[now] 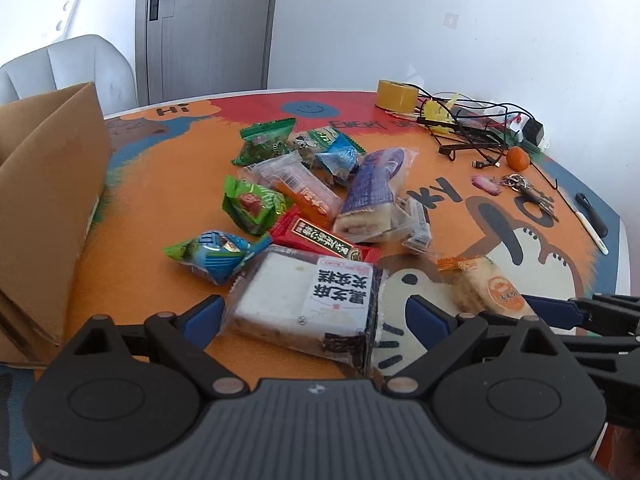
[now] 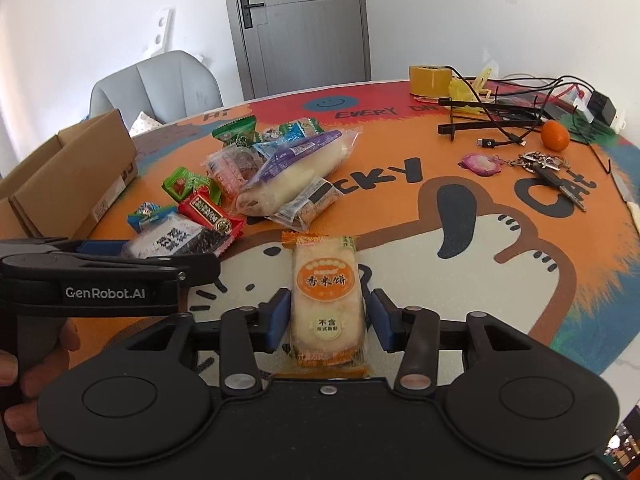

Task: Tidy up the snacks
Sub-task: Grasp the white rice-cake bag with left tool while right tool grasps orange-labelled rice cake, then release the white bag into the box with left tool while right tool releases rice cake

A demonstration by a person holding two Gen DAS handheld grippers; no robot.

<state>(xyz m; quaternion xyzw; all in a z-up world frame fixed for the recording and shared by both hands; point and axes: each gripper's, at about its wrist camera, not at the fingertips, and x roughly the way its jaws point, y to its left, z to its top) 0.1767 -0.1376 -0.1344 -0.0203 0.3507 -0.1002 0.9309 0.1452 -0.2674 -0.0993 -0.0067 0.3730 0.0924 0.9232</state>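
Note:
A heap of wrapped snacks (image 1: 304, 192) lies mid-table on a colourful mat. My left gripper (image 1: 316, 314) is open, its blue pads either side of a black-and-white cake pack (image 1: 308, 300), with a gap on the right. My right gripper (image 2: 328, 318) straddles an orange rice-cracker pack (image 2: 327, 300); the pads stand close to its sides with slim gaps, so it reads as open. The same pack shows in the left wrist view (image 1: 486, 288). The left gripper shows in the right wrist view (image 2: 152, 256), with the cake pack (image 2: 176, 240).
An open cardboard box (image 1: 48, 200) stands at the left, also in the right wrist view (image 2: 72, 176). At the far right lie a tape roll (image 1: 396, 94), cables on a black rack (image 1: 472, 128), an orange (image 1: 518, 158), keys (image 1: 528, 190) and a knife (image 1: 592, 220). A grey chair (image 2: 156, 88) is behind.

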